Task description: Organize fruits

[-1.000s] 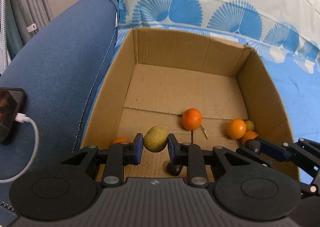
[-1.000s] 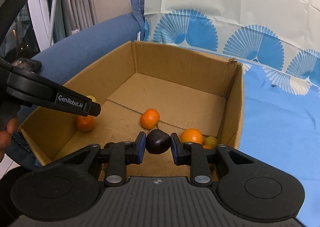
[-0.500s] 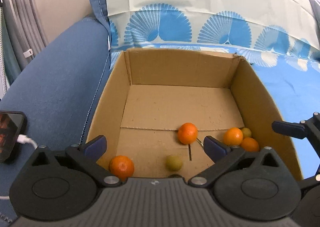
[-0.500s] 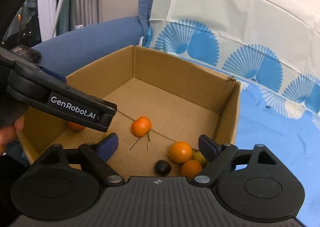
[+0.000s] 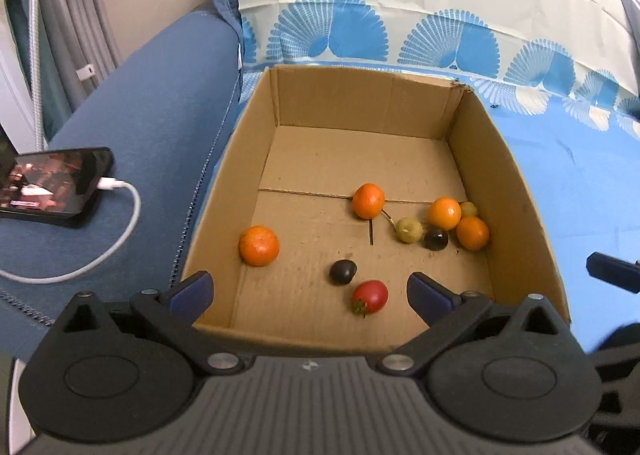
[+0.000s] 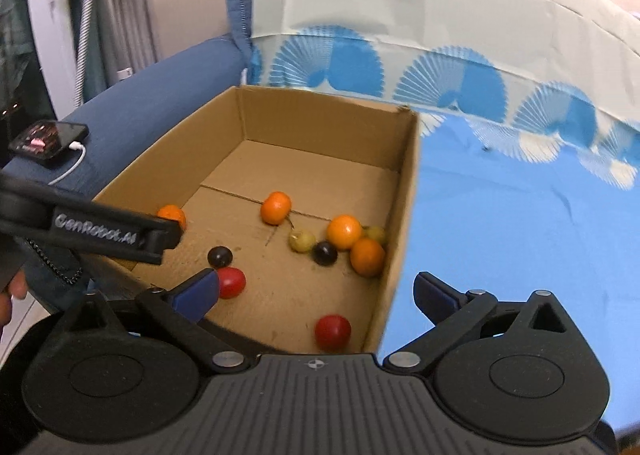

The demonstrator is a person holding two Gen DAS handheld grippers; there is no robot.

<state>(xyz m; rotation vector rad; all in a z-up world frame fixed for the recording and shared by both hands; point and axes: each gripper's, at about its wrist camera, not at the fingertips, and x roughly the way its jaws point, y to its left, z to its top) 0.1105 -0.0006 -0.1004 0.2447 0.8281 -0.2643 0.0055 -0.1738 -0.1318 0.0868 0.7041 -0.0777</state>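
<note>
Cardboard box [image 5: 516, 191] sits on a blue patterned cloth [image 5: 580, 175], against a blue sofa arm [image 5: 152, 103], and every fruit in sight already lies on its floor. From the left wrist view I count 4 oranges: 1 alone near the left wall [image 5: 259, 245], 1 at the centre seam [image 5: 368, 201], and 2 by the right wall [image 5: 444, 212] [image 5: 472, 233]. Among the cluster at the right lie 2 yellow-green fruits [image 5: 409, 230] [image 5: 468, 209] and a dark one [image 5: 435, 238]; another dark fruit [image 5: 343, 271] and a red one [image 5: 369, 296] sit nearer the front. The right wrist view adds a 2nd red fruit [image 6: 333, 331] in the near right corner, hidden from the left camera behind its own body.

Both tongs, left [image 5: 310, 291] and right [image 6: 316, 291], are spread wide and carry nothing, held just above the box's near edge.

No loose fruit shows on the cloth or sofa, so gathering looks largely done; sorting by kind may remain. Areas below and behind both cameras are out of view, and the right view is motion-blurred. A phone [image 5: 52, 185] on its white charging cable lies on the sofa arm
</note>
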